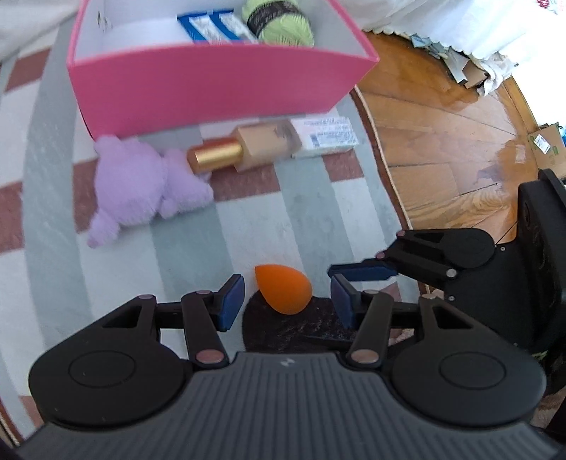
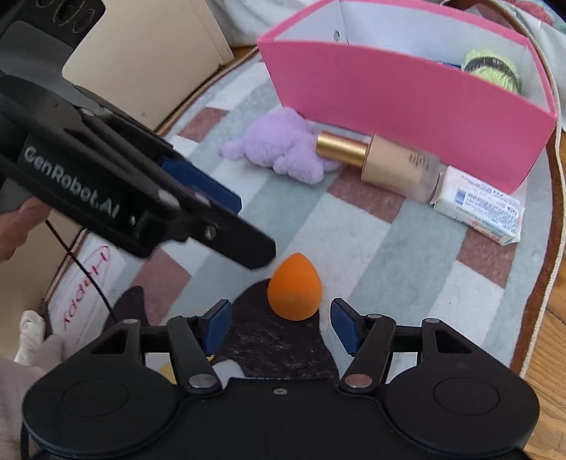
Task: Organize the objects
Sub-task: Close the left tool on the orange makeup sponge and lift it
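Working across from your left: the fluffy lilac plush toy [image 1: 141, 184] lies on the striped rug [image 1: 53, 177] against the front wall of the pink cardboard box [image 1: 212, 95]. Just beside it lie the gold-capped beige foundation bottle [image 1: 247, 148] and the white printed carton [image 1: 329, 136], both on their sides at the foot of the box. Inside the box you already have a blue-and-white packet [image 1: 212, 26] and a skein of lime-green yarn [image 1: 279, 23].

The step in hand looks like picking up the orange teardrop makeup sponge [image 1: 283, 288], which sits on the rug, half on a dark patch of the pattern, well apart from the box. Your left claw [image 1: 286, 300] is spread wide with the sponge between its blue pads, slightly ahead of the tips and touching neither. Your right claw [image 2: 279, 323] is also spread and faces the same sponge [image 2: 294, 288] from the other side, the sponge just beyond its tips and a little left of centre.

Both claws crowd one small, soft object, so the next move likely calls for choosing one. Ease that claw forward until the pads flank the sponge's fat end, then close gently, since it should squash easily. Lift it clear of the pink rim before dropping it in.
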